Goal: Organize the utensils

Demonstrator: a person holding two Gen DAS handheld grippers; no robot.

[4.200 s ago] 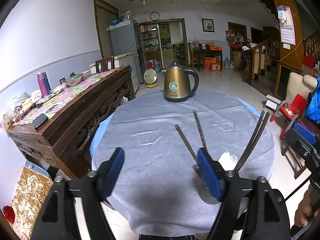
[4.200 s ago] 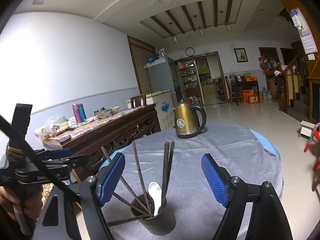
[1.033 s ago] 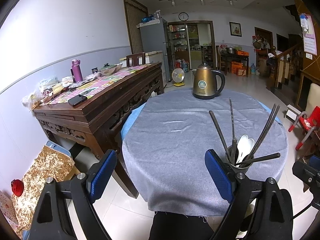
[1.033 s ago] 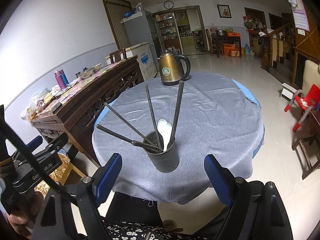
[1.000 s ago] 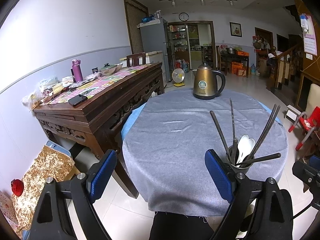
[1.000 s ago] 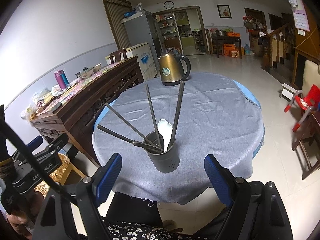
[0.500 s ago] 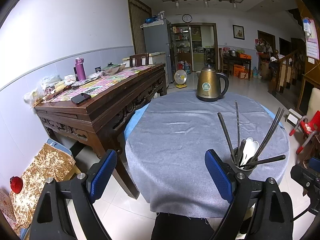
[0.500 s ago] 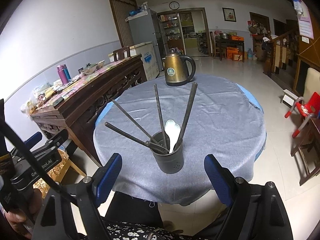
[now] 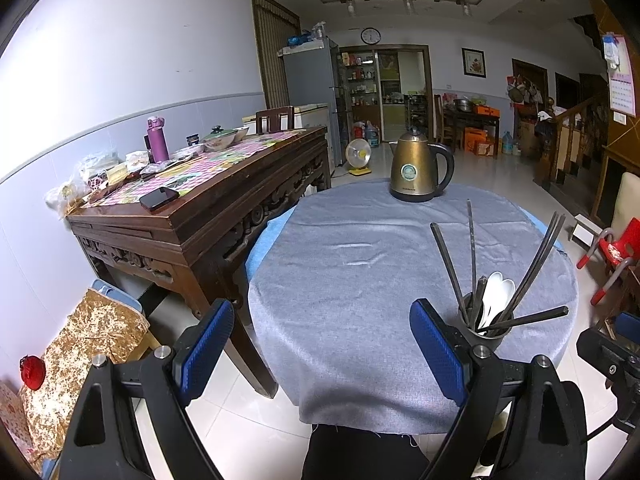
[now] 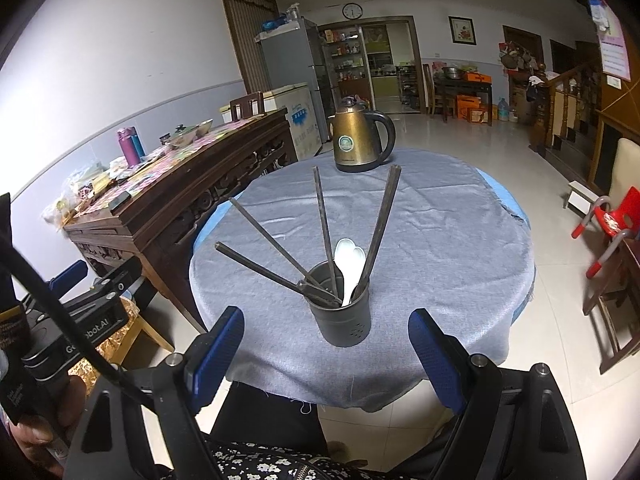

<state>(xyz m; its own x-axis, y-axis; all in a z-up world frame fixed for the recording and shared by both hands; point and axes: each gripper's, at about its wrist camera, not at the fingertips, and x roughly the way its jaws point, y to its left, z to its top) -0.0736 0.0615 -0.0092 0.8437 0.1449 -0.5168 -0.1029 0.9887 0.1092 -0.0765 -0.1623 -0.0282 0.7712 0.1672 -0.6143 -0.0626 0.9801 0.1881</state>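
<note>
The dark holder stands near the front edge of the round grey-clothed surface, with the dark chopsticks and a white spoon already standing in it. No loose utensil shows on the cloth, so the sorting looks finished or nearly so.

The right gripper has its jaws wide apart and empty, and the holder sits dead ahead at 12 o'clock between them, just beyond the tips. The left gripper is likewise spread and holds nothing; from it the holder lies off at about 2 o'clock, partly behind its right-hand finger. The right hand is therefore the better placed.

The chopsticks fan upward, their long axes leaning from 10 round to 1 o'clock, so any tidying grasp would need to close across a shaft, not along it. A brass kettle stands well apart at the far edge.
</note>
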